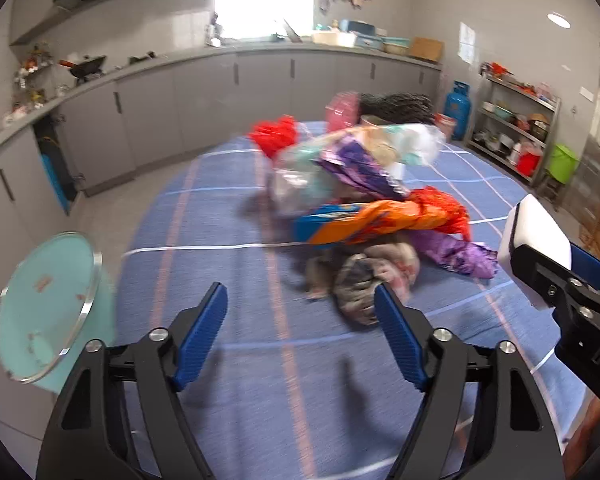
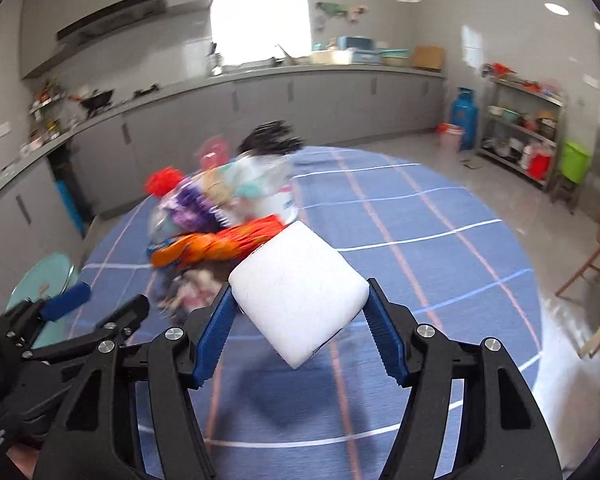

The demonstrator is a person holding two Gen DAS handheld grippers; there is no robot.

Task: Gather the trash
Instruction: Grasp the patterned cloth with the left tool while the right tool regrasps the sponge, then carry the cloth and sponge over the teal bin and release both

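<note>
A heap of trash (image 1: 364, 200) lies on the blue checked tablecloth (image 1: 228, 280): clear plastic bags, purple and orange wrappers, red plastic, a crumpled rag (image 1: 364, 280). The heap also shows in the right wrist view (image 2: 220, 220). My left gripper (image 1: 302, 320) is open and empty, just short of the rag. My right gripper (image 2: 298, 312) is shut on a white foam block (image 2: 300, 296), held above the cloth; the block also shows in the left wrist view (image 1: 534, 240). A teal trash bin (image 1: 48, 308) with a metal rim stands off the table's left edge.
Grey kitchen cabinets (image 1: 220, 88) run along the far walls. A blue gas cylinder (image 1: 456, 108) and a metal shelf rack (image 1: 516, 128) stand at the right with a green bucket (image 1: 562, 162). A wooden chair (image 2: 596, 272) stands at the table's right.
</note>
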